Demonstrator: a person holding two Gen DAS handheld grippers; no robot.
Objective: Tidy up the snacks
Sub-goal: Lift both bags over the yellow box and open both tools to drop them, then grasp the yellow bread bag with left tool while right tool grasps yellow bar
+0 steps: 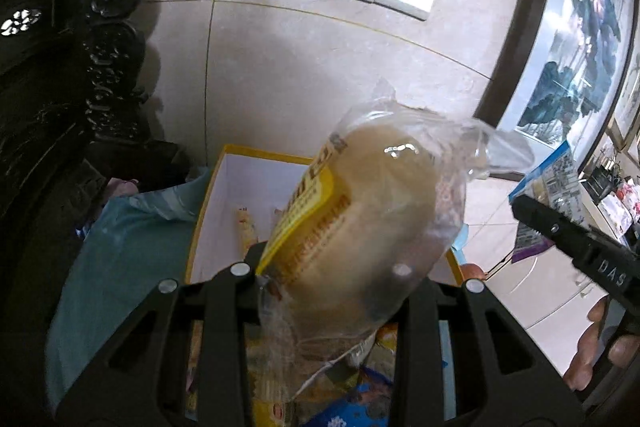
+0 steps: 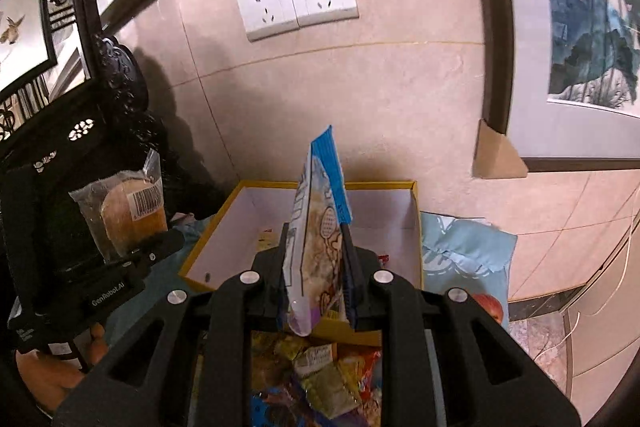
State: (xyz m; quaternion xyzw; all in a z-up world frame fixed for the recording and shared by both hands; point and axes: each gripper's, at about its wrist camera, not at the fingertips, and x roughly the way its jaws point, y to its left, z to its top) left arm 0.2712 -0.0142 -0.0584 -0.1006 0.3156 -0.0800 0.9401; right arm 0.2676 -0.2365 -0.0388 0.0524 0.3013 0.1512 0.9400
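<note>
Left gripper (image 1: pixel 336 267) is clamped on a clear plastic bag with a pale round bun and yellow label (image 1: pixel 360 211), held above the yellow-rimmed, white-lined open cardboard box (image 1: pixel 224 187). Right gripper (image 2: pixel 316 263) is pinched tight on a flat blue-and-white snack packet (image 2: pixel 320 223), upright over the same box. Loose snack packets (image 2: pixel 320 379) lie heaped below. Twin white wall sockets (image 2: pixel 296 1) sit behind.

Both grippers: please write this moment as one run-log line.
left gripper: shut on bread bun pack | right gripper: shut on blue snack pouch | yellow box: beyond both
</note>
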